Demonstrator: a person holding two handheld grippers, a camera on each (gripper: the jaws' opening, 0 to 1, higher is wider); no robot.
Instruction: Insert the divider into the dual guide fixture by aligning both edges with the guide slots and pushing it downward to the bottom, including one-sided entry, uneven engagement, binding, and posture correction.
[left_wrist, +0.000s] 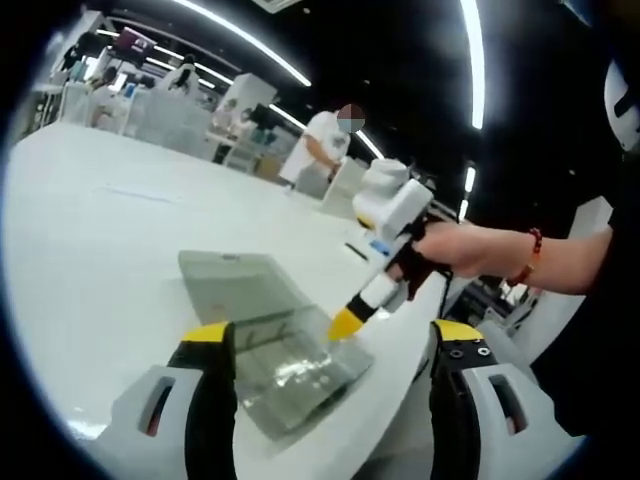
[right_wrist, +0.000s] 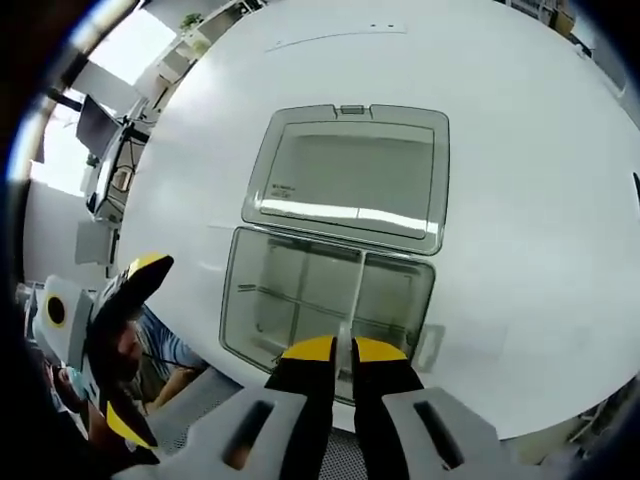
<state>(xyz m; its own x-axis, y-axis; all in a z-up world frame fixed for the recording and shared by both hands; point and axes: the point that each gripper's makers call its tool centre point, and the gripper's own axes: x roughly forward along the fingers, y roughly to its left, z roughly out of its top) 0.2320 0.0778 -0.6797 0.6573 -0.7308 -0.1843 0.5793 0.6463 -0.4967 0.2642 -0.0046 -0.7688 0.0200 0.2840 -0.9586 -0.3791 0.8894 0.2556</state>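
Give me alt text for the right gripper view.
The right gripper, fingers nearly shut on a thin clear divider, hangs over an open clear box with compartments, its lid folded back flat on a white table. The left gripper shows at lower left, fingers apart.

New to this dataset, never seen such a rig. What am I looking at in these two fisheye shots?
There is no robot. A person holds a two-jaw claw in each hand, and each claw carries a fisheye camera looking along its jaws. The left gripper view shows the left claw with its jaws wide open. The right gripper view shows the right claw nearly shut, apparently pinching a thin clear divider. The divider stands in a clear box with its lid open, on a white table.
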